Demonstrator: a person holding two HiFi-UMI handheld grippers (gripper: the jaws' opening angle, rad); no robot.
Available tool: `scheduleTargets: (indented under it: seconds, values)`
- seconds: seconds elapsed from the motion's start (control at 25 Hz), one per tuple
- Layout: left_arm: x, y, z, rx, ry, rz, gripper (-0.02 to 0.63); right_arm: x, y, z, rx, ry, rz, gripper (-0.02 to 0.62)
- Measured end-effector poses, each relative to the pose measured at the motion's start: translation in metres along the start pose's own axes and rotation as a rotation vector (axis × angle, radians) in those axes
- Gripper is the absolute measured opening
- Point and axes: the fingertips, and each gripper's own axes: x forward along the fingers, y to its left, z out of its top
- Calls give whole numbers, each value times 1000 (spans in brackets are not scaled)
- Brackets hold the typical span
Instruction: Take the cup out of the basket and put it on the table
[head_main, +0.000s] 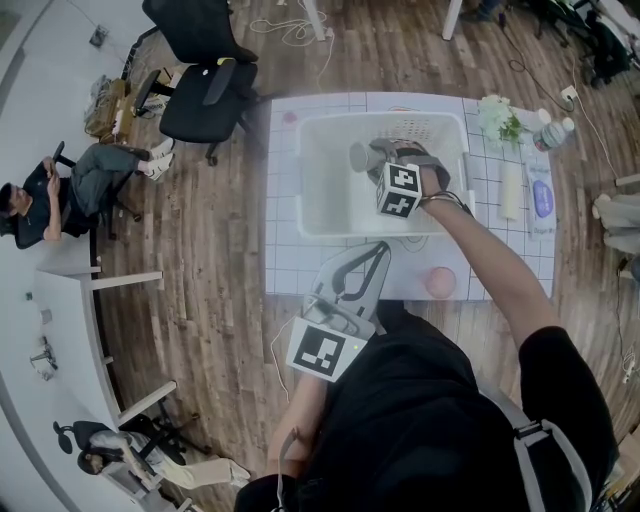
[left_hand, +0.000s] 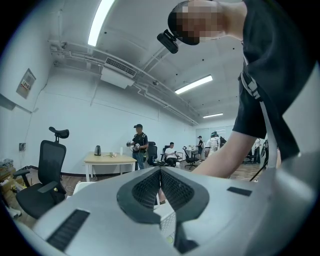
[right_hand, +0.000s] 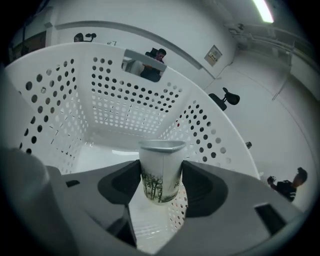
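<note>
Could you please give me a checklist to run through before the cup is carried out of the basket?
1. Grip: ok; the right gripper has both pads pressed on the sides of the cup.
2. Lift-off: ok; the cup hangs above the floor of the basket.
3. Height over the rim: not ok; the perforated walls rise around the cup.
4. Landing spot: ok; bare table shows in front of the basket, left of a pink object.
5. Clearance: ok; the left gripper is shut, empty and apart from the basket.
6. Cup contents: cannot tell.
</note>
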Motion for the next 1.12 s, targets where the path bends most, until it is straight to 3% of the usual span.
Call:
scheduleTargets:
  seconds: [1.12]
  values:
    - [-55, -15, 23, 43, -67, -59, 9, -219, -6, 79, 126, -302, -299, 265]
